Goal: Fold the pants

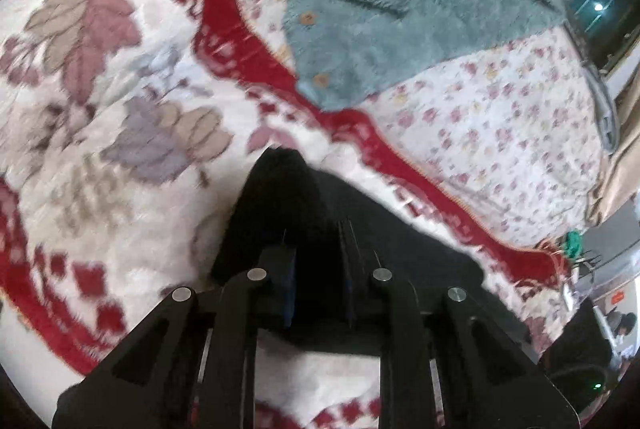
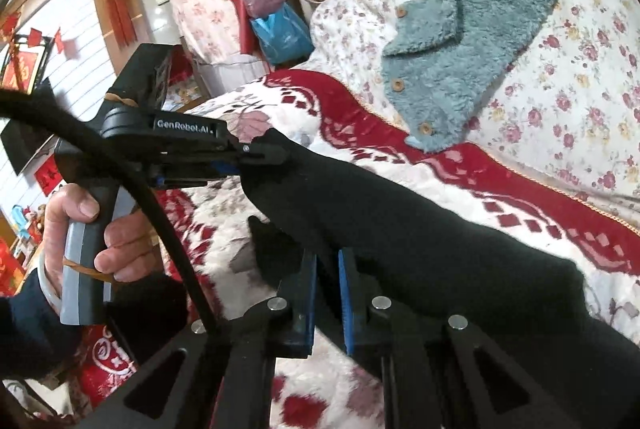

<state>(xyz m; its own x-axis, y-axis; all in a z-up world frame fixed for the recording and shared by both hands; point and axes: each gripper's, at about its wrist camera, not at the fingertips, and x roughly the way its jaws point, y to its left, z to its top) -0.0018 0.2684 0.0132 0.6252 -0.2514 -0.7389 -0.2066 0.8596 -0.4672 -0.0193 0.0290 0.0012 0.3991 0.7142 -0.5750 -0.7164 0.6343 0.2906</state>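
Both tools (image 1: 320,269) (image 2: 326,293) clamped on pants (image 2: 420,229)

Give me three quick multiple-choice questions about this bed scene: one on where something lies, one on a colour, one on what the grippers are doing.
1. Where does the fluffy cardigan lie?
A. On the flowered sheet
B. On the floor
C. Draped across the pants

2. What colour are the pants?
A. Red
B. Black
C. Teal

3. What is the left gripper doing?
A. Hanging open
B. Resting on the cardigan
C. Clamping the pants

Answers:
1 A, it is spread on the sheet, its corner reaching the red blanket.
2 B, the cloth is black in both views.
3 C, its fingers close on the cloth's end; the right gripper pinches it too.
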